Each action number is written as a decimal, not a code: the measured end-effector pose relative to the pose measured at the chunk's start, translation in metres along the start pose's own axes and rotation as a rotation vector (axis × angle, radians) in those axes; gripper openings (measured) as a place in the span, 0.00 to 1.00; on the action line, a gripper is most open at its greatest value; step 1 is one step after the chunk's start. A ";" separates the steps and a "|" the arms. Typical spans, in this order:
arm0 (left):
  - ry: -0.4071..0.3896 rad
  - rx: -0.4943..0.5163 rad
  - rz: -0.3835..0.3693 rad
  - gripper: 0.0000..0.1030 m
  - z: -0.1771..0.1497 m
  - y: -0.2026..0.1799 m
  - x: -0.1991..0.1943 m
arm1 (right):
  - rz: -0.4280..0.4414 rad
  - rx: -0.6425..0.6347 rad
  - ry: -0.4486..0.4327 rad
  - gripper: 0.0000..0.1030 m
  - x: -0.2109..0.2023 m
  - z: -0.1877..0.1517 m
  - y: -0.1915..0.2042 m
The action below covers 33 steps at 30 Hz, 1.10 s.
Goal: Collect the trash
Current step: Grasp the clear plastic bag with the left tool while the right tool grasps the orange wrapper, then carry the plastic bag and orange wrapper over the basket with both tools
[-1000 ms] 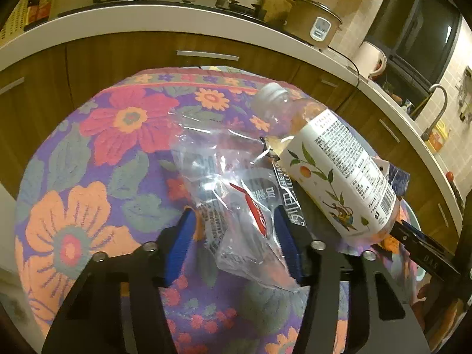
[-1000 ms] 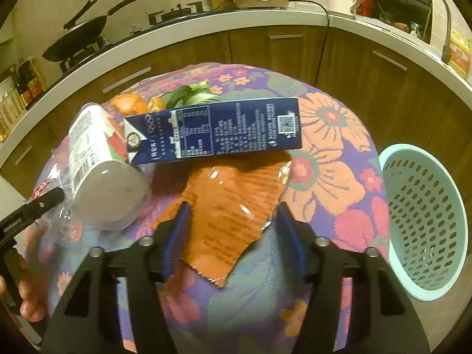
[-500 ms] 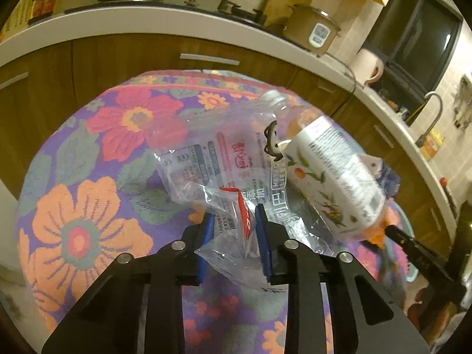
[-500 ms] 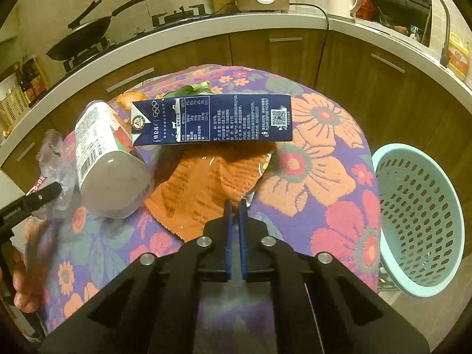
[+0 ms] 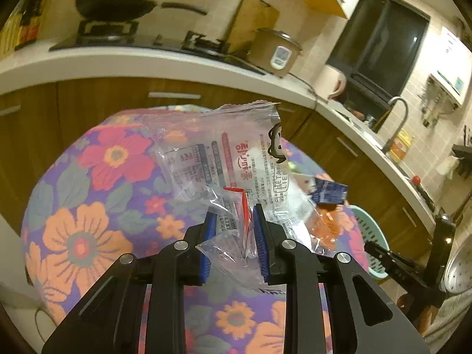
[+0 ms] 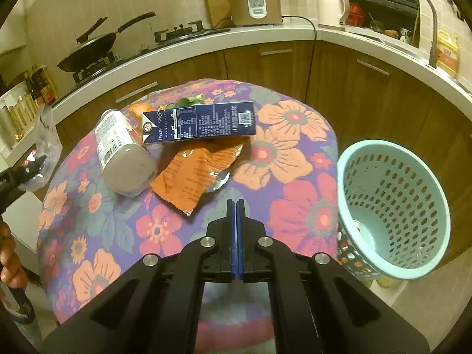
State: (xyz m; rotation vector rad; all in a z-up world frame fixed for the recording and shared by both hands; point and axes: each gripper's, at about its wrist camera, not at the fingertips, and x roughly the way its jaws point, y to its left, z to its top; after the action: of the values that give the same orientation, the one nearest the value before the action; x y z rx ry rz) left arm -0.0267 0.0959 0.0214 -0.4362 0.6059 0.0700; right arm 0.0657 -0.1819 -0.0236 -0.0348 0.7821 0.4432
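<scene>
2 grippers: only 1 carries trash; the other is empty.
Left gripper (image 5: pixel 233 221): its jaws have just been closing and now stand narrow, the blue pads pinching the crumpled lower end of the clear plastic wrapper (image 5: pixel 236 162). The grip sits low, so most of the film fans up toward 12 o'clock, clear of the floral tablecloth (image 5: pixel 88 230).
Wrapper, place: hanging off the table in the left wrist view; at 9 o'clock in the right wrist view it shows as a pale bunch at the frame's edge.
Bottle (image 6: pixel 124 153): lying on its side at 10 o'clock of the right gripper, base toward the camera, probably free to roll.
Carton (image 6: pixel 200 121): the dark blue carton lies flat at 12 o'clock, its near edge over the orange packet (image 6: pixel 194 174).
Orange packet: flat on the cloth, its lower corner just ahead of the right fingertips at 11 o'clock, not between them.
Right gripper (image 6: pixel 235 206): pads pressed together on nothing, above bare cloth; it looks to have missed the thin packet.
Basket (image 6: pixel 395 271): a pale green perforated bin at 3 o'clock, beside the table and below its edge, mouth tilted toward the camera, well placed to receive drops.
Judged next: the wrapper must cross the table to reach it.
</scene>
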 end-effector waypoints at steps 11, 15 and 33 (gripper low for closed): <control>-0.012 0.038 -0.009 0.23 0.002 -0.017 -0.001 | 0.071 -0.024 0.001 0.64 0.031 0.025 0.029; -0.020 0.035 -0.010 0.23 0.003 -0.011 0.001 | 0.055 0.082 0.040 0.64 0.052 0.033 0.026; -0.013 0.021 -0.036 0.23 0.003 0.001 0.011 | -0.057 0.107 0.165 0.39 0.093 0.039 0.035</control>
State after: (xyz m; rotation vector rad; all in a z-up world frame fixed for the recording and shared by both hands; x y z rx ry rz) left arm -0.0161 0.0977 0.0167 -0.4259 0.5852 0.0318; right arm 0.1354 -0.1078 -0.0548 0.0058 0.9640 0.3474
